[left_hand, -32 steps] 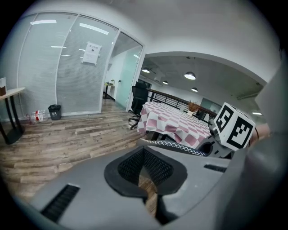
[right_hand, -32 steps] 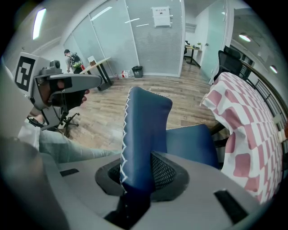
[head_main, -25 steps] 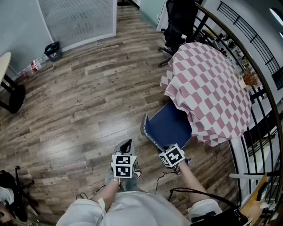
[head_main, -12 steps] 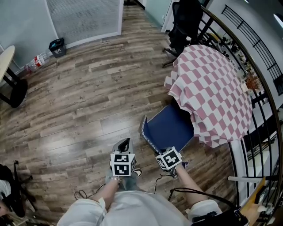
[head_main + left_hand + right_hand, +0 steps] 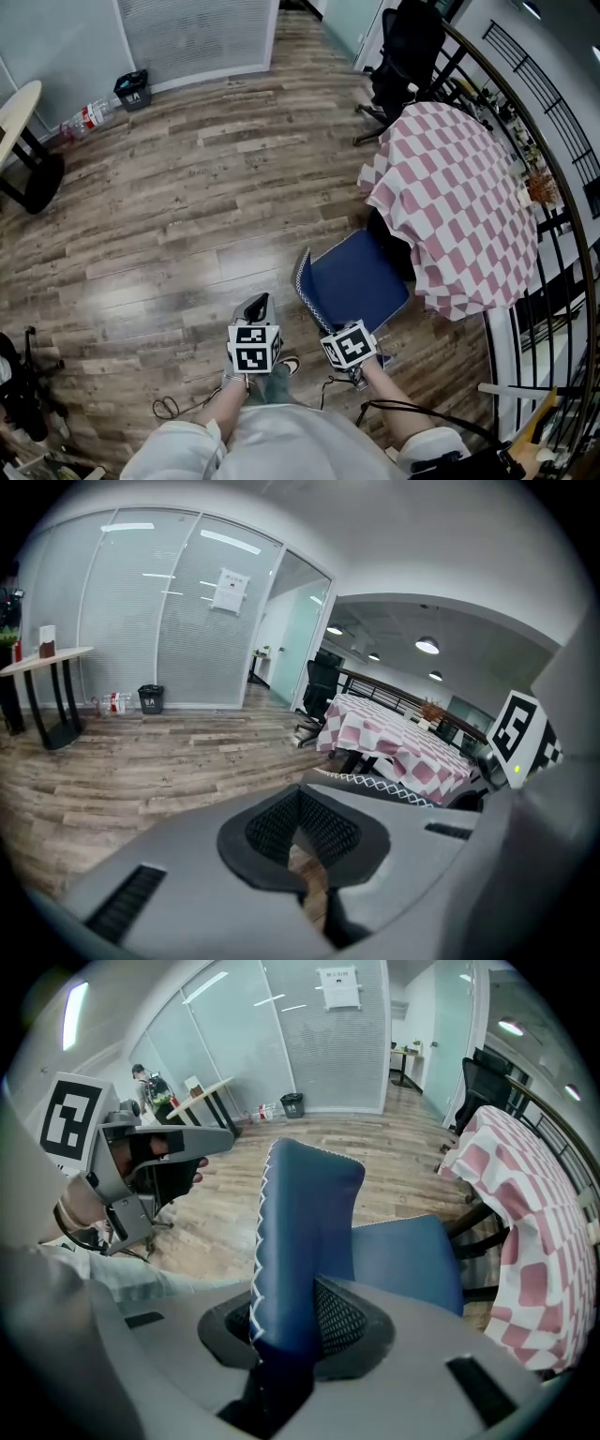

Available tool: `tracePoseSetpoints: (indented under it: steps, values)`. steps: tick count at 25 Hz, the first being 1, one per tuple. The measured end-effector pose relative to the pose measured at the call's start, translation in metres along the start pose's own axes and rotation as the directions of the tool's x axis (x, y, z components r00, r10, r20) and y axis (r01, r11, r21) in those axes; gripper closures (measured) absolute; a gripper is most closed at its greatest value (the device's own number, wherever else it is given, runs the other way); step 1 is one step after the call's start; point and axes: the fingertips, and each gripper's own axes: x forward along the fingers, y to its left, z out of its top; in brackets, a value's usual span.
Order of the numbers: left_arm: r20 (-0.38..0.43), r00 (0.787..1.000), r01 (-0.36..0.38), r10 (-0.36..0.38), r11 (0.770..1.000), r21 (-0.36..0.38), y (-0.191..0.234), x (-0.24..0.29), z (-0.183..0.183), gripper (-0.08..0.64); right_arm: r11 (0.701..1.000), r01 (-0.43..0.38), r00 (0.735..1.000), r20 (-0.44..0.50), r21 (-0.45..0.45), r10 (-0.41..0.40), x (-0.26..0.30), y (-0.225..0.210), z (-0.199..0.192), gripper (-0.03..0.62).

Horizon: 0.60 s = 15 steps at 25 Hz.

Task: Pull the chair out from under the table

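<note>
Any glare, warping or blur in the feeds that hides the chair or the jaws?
Head view: strong wide-angle bend in the railing, a pale glare patch on the floor; chair clear. Left gripper view: dark rounded corners, jaws readable. Right gripper view: chair back sharp in the right gripper, dark shadow beneath.

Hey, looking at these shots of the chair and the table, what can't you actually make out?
- Chair legs: under its seat in the head view, behind the left tongs and right tongs in the gripper views.
- Tabletop: covered by the checked tablecloth in every view.
- Print on the wall sheet: too small in both gripper views.
- Bottle label: too small in the head view.
</note>
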Motion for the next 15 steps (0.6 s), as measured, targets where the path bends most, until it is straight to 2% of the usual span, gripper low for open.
tracePoseSetpoints:
  steps: [15]
  values:
    - [-0.006,0.998,-0.059,0.059,0.997,-0.054,0.031,-0.014,-0.017,0.561,1.0,-0.014,1.0,-0.008,0.024,0.015,0.009,0.048,0.001,0.491]
